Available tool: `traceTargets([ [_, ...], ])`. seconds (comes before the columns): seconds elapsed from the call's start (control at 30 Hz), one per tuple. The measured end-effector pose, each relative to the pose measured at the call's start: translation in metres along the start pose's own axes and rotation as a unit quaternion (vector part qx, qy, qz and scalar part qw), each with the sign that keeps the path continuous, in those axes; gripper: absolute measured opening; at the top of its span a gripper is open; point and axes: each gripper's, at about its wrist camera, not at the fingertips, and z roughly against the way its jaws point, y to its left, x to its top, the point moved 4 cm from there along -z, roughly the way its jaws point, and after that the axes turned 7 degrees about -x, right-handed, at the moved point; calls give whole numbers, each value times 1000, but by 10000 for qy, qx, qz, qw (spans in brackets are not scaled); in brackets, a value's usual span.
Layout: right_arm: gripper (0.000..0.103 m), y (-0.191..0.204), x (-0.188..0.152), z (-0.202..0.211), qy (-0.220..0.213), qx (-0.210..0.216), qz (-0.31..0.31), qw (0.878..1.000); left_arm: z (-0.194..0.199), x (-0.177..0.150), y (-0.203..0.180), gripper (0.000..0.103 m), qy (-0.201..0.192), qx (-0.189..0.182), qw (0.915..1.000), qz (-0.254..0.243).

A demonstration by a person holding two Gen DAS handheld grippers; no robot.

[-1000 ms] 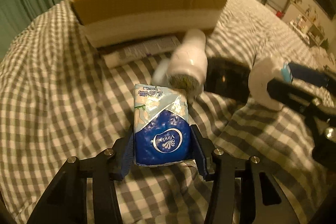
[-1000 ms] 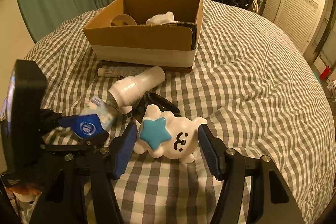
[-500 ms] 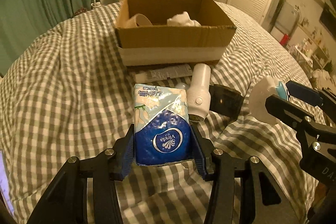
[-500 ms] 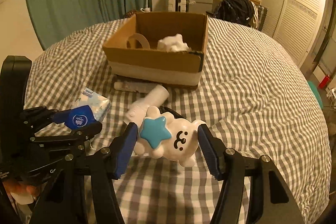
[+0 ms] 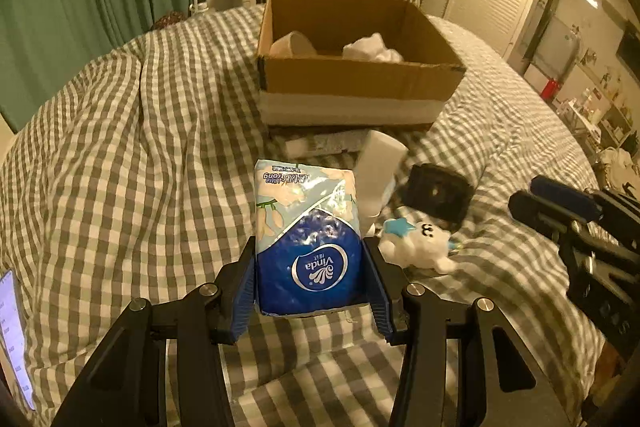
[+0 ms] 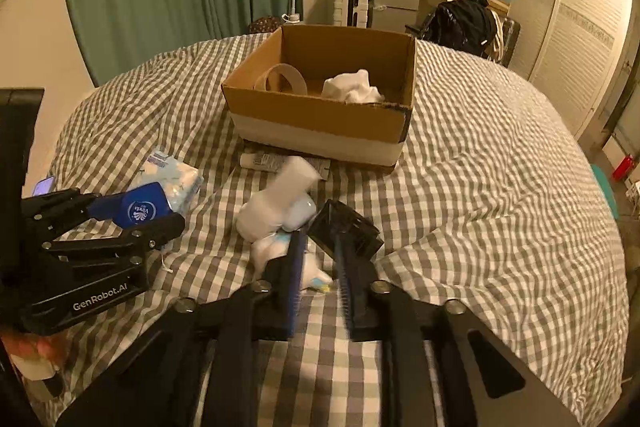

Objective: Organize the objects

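Observation:
My left gripper is shut on a blue and white Vinda tissue pack and holds it above the checked bed; it also shows in the right wrist view. The white star toy lies on the bed, free of my right gripper, whose fingers stand close together with nothing between them; the toy shows partly under them. An open cardboard box stands ahead, holding a tape roll and a white crumpled thing.
A white bottle, a black case and a white tube lie on the bed in front of the box. A phone is at the left edge. Curtains and furniture stand behind the bed.
The right gripper has let go of the star toy, which now lies on the bed, and its fingers have closed together. The left gripper has risen and drawn back with the tissue pack.

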Motion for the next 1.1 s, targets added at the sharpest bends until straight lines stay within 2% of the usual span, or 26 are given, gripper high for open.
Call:
traceTargets([
  [0.03,46,1,0,-3,28,38,-23,10000,-2,-1,1,50,-5,21,10000,33],
  [0.07,55,3,-1,-9,95,75,-30,9999,-5,-1,4,50,11,50,10000,54],
  [0.2,55,20,-5,-38,439,229,254,9985,-20,-3,15,50,118,125,9998,137],
  [0.33,55,36,-12,-78,1058,304,529,9925,-31,-4,25,50,199,198,9994,207],
  [0.57,55,45,-12,-114,1585,299,726,9842,-44,-5,33,50,318,127,9989,328],
  [0.9,62,47,-23,-134,2062,185,797,9751,-46,-10,36,50,363,98,9982,475],
  [1.1,70,55,-33,-140,2321,-14,1145,9659,-39,-14,38,50,308,143,9979,548],
])
